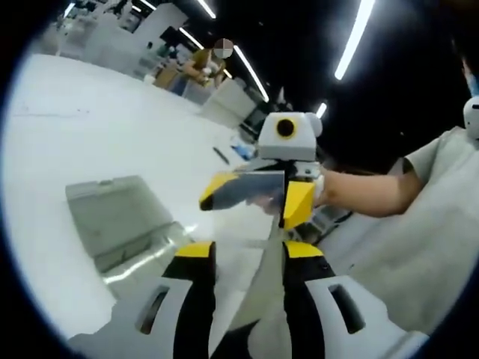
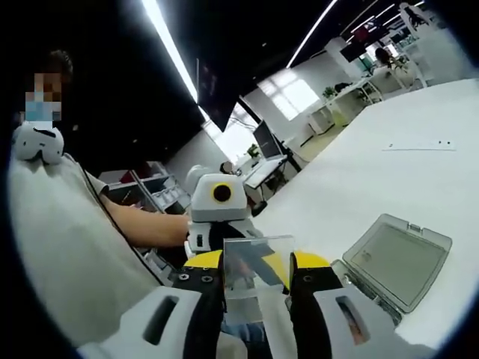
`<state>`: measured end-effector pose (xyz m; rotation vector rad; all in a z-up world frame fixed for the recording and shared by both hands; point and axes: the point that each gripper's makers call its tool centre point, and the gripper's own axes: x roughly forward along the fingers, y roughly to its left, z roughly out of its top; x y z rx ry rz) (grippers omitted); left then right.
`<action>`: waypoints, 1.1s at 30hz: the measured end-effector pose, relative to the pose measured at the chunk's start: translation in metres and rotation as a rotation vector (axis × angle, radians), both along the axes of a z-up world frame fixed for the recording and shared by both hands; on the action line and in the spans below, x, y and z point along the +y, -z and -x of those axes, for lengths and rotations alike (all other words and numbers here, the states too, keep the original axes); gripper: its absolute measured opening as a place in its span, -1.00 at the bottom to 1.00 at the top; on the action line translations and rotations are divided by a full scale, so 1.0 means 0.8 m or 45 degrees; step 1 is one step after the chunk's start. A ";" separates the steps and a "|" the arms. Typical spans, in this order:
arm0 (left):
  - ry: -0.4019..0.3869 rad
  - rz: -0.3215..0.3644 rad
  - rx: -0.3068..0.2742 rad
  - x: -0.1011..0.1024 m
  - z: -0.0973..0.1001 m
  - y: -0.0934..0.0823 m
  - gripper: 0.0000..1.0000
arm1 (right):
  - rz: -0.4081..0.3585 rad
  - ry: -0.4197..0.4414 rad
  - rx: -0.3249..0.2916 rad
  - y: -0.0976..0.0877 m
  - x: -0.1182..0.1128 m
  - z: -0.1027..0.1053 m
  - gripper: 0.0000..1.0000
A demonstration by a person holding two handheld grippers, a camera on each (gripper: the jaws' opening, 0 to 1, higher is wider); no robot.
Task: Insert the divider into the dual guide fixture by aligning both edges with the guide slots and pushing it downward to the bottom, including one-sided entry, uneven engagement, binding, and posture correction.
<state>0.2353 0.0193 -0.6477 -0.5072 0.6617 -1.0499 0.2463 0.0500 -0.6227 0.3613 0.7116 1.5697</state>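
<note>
White tabletop (image 1: 90,127) under long ceiling light strips (image 1: 353,41), desks and monitors far behind in a dim open office. Near the middle of that tabletop, a grey shallow tray-like fixture (image 1: 120,217), lying flat; same fixture (image 2: 397,262) seen from the right gripper view to the right of the jaws, rim raised, small tabs on its far edge. Held well above the fixture, clear of it and not touching it: a transparent rectangular divider (image 2: 258,262). Right gripper (image 2: 257,280) clamped on the divider, yellow-tipped black jaws pressed against both side edges of the sheet, sheet standing upright between them. In the left gripper view, the same right gripper (image 1: 258,196) facing the camera from beyond the fixture, divider (image 1: 251,187) showing as a greyish plate across its yellow tips. Left gripper (image 1: 243,254) with jaws spread apart, nothing between them, held above the near edge of the fixture and short of the divider. In the right gripper view, left gripper (image 2: 217,232) just behind the divider, seen partly through the clear sheet; jaw spacing not readable from there. Person in a light short-sleeved shirt (image 2: 60,247) beside the table, forearm (image 1: 359,191) stretched toward the right gripper. Small dark items (image 1: 221,155) on the tabletop beyond the fixture, too small to name.
</note>
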 end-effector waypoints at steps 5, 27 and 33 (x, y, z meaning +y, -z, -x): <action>0.002 -0.001 -0.006 0.001 0.002 0.001 -0.39 | 0.011 0.004 0.004 0.001 0.002 0.001 -0.40; -0.037 -0.171 -0.074 0.001 -0.003 0.010 -0.43 | 0.105 0.102 0.047 0.018 -0.001 -0.016 -0.41; -0.134 -0.311 -0.099 0.003 -0.009 0.020 -0.44 | 0.151 0.150 0.061 0.030 0.000 -0.021 -0.41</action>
